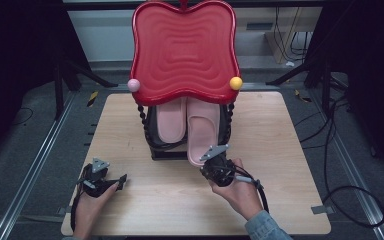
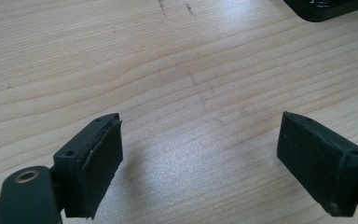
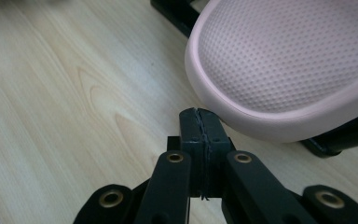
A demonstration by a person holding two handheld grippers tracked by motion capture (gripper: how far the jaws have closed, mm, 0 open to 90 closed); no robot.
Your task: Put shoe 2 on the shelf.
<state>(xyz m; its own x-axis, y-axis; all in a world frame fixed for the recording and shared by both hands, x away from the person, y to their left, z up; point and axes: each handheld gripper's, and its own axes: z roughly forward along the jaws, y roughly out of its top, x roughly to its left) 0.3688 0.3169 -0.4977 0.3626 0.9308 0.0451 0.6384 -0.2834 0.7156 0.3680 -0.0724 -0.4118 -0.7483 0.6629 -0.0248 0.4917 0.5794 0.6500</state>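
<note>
Two pink slippers rest on a black rack (image 1: 152, 142) under a red wavy tray top (image 1: 184, 50). The right slipper (image 1: 202, 131) juts out over the rack's front edge; the left slipper (image 1: 171, 120) lies further in. My right gripper (image 1: 211, 159) is shut with nothing between its pads, its tip just below the toe of the jutting slipper (image 3: 284, 70); whether it touches I cannot tell. In its own view the right gripper (image 3: 200, 122) shows both pads pressed together. My left gripper (image 1: 122, 181) rests open near the table's front left, its pads (image 2: 100, 163) wide apart over bare wood.
The wooden table (image 1: 280, 150) has bare room left and right of the rack. A pink ball (image 1: 133, 85) and a yellow ball (image 1: 236, 83) sit at the tray's lower corners. Cables (image 1: 350, 195) and stand legs lie on the floor beyond the table's right edge.
</note>
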